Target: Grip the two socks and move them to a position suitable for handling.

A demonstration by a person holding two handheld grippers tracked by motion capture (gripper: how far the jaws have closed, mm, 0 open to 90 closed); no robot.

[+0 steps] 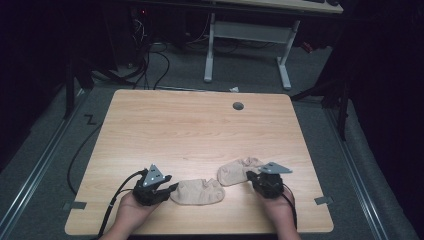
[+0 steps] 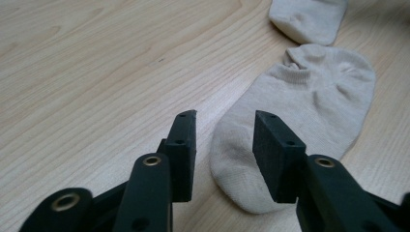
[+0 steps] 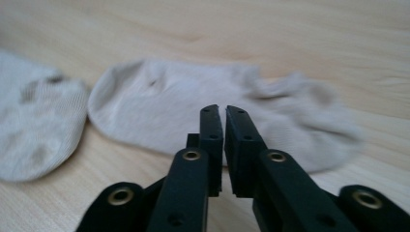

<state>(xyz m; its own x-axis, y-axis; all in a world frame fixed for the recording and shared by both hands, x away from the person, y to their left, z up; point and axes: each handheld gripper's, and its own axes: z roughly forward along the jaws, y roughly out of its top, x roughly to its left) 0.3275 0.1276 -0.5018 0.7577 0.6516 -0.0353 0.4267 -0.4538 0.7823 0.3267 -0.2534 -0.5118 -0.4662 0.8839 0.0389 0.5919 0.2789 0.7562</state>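
Nearby, two socks: left tool [image 2: 225,140] jaws apart at near sock [image 2: 300,116]; right tool [image 3: 224,126] together beside far sock [image 3: 193,104].

Two plain beige socks, the near sock [image 1: 197,192] and the far sock [image 1: 237,171], lie on a light wood-grain table [image 1: 200,125]. Beyond the far sock sits a grey grommet [image 1: 238,106]. Left gripper [image 2: 225,128] and right gripper [image 3: 224,121]: black jaws, apparently brass-coloured rivets.
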